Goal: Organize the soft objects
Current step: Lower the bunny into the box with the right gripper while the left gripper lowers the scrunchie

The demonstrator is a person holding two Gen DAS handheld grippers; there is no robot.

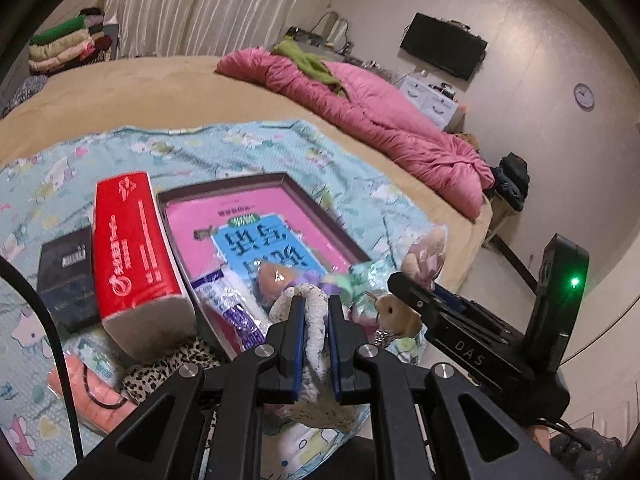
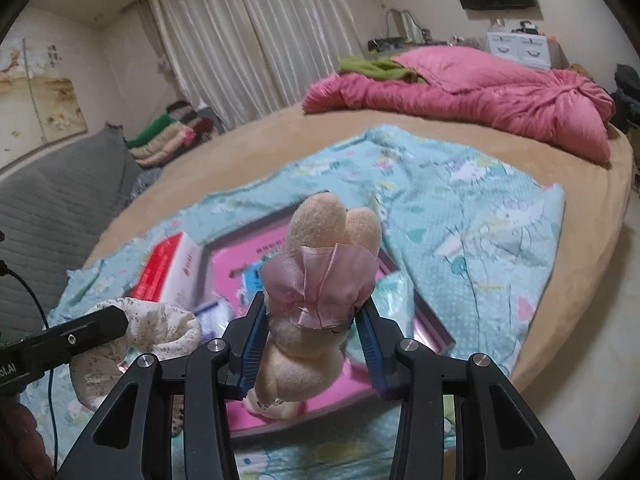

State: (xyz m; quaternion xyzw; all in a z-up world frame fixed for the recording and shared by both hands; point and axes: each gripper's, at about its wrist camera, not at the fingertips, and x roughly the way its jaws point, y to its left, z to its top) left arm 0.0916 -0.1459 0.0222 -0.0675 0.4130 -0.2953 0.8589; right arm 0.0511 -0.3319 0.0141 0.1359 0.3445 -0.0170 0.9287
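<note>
Soft toys fill both your tongs. From the left wrist, your left tongs [image 1: 316, 320] are closed on a speckled white cloth doll [image 1: 314, 322], pinched between the blue pads above the near edge of the dark tray [image 1: 288, 180], beside the red tissue pack [image 1: 128, 240]. Your right tongs [image 1: 404, 284] reach in from the right. From the right wrist, your right tongs [image 2: 316, 320] clamp a beige plush rabbit [image 2: 296, 344] with a pink bow [image 2: 320, 284], ears pointing away, held over the tray [image 2: 436, 340] on the blue blanket [image 2: 480, 208].

Two plush toys [image 2: 312, 320], one tissue pack [image 1: 132, 256], one tray [image 1: 288, 184], perhaps more.
</note>
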